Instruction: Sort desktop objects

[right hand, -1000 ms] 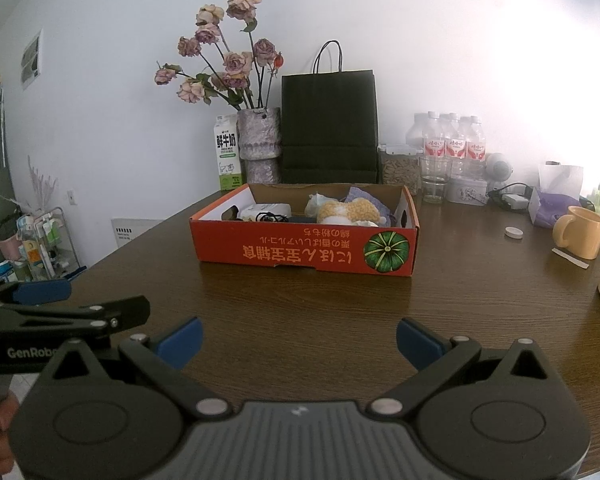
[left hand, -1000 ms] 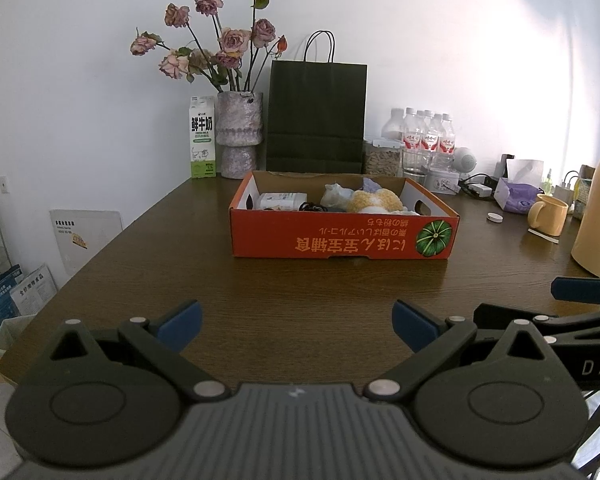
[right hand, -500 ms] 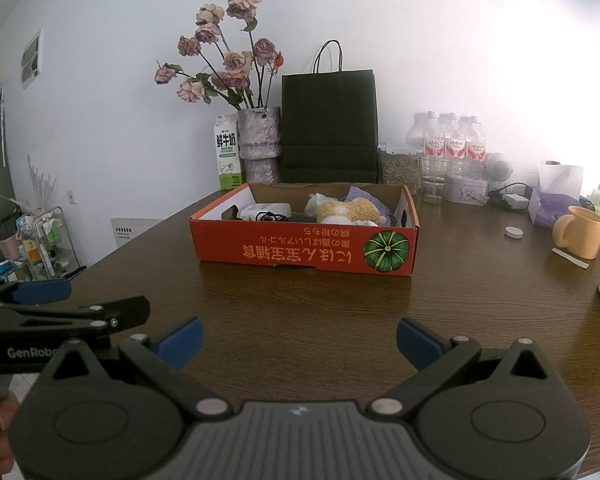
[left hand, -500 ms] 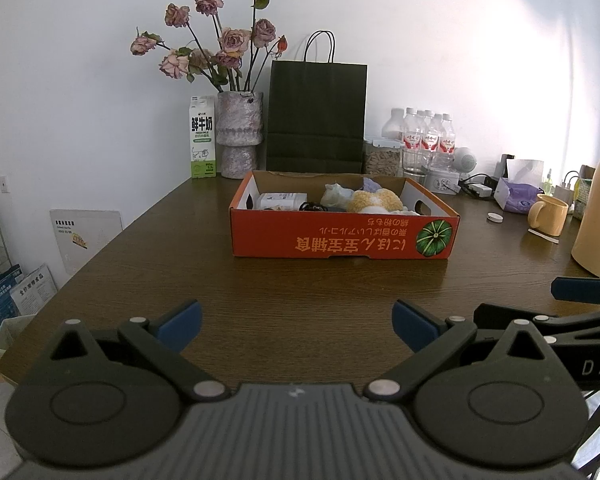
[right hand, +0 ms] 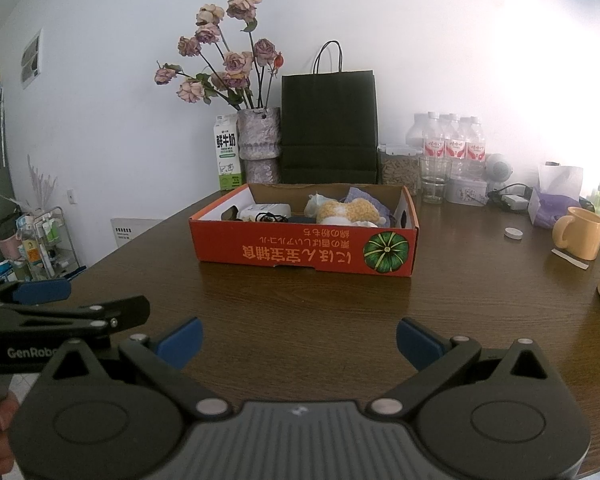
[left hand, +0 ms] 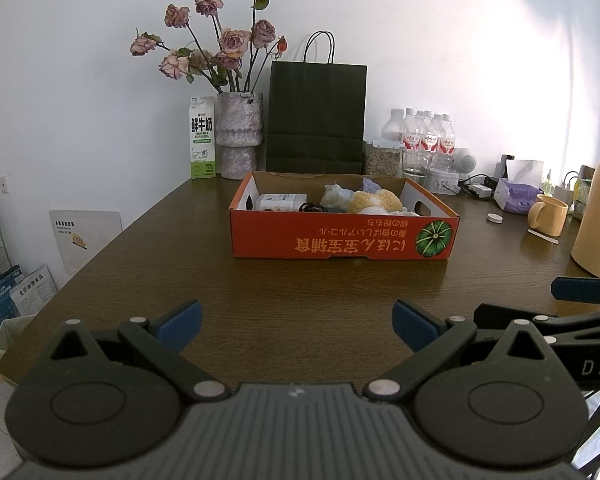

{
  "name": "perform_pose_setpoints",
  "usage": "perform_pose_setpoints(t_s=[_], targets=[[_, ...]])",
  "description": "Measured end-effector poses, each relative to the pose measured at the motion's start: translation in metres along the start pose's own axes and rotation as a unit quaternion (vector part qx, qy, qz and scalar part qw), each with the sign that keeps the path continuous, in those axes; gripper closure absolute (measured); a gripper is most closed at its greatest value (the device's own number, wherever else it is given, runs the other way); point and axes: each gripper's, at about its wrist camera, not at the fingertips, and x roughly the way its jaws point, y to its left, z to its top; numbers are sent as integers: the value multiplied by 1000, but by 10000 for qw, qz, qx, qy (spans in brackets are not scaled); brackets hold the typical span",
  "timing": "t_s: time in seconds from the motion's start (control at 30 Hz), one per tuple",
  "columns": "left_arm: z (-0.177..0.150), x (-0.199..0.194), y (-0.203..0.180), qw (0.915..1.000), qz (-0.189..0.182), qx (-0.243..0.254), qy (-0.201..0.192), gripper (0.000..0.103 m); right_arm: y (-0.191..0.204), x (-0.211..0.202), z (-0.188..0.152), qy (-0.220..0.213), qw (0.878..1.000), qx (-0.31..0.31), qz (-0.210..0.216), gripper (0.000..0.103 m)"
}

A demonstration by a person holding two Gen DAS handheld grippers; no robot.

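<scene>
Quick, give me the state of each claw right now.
Left claw: open, holding nothing, above the table.
Right claw: open, holding nothing, above the table.

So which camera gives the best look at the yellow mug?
The right wrist view: the yellow mug sits larger there, its handle and whole body clear beside the tissue pack. The left wrist view also shows the mug, but smaller and close to the tall beige jug at the frame's edge.
</scene>
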Motion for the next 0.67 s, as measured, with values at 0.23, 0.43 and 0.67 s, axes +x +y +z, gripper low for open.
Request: perform_pose_setpoints(t_s=[0.23,0.43,0.67], targets=[[0,0,0,10000,3,5,-4,0,0,0,0,-1,10000,-1,-2,0],[0,0,0,10000,-1,2,1,0,0,-1,0,5,10000,-1,-1,0],[1,1,1,10000,-2,-27,-22,0,0,-1,-1,-2,10000,-9,-5,0]])
